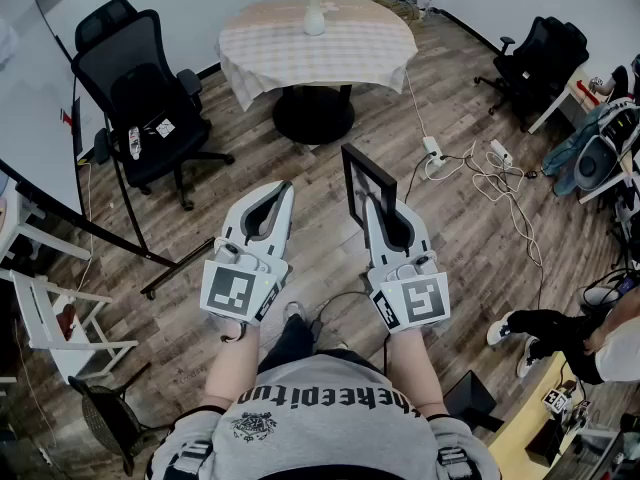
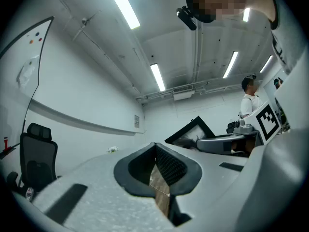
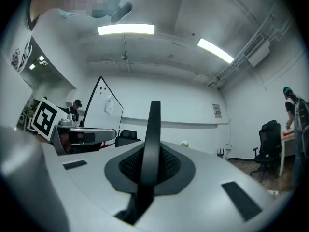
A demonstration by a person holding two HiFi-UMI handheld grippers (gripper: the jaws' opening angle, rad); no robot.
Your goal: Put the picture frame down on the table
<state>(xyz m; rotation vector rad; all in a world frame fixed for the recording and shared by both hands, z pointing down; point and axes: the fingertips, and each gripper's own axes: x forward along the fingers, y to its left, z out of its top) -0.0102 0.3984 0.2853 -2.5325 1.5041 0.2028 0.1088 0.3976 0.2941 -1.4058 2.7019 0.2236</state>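
Observation:
My right gripper is shut on the lower edge of a black picture frame, which stands upright and is held in the air over the wood floor. In the right gripper view the picture frame shows edge-on, pinched between the ribbed pads. My left gripper is level beside it, a little apart, shut with nothing in it; its tips meet in the left gripper view. Ahead stands the round table with a checked cloth, well beyond both grippers.
A white vase of flowers stands at the table's far side. Black office chairs are at the left and right. A power strip and cables lie on the floor at the right. A whiteboard stand is at the left.

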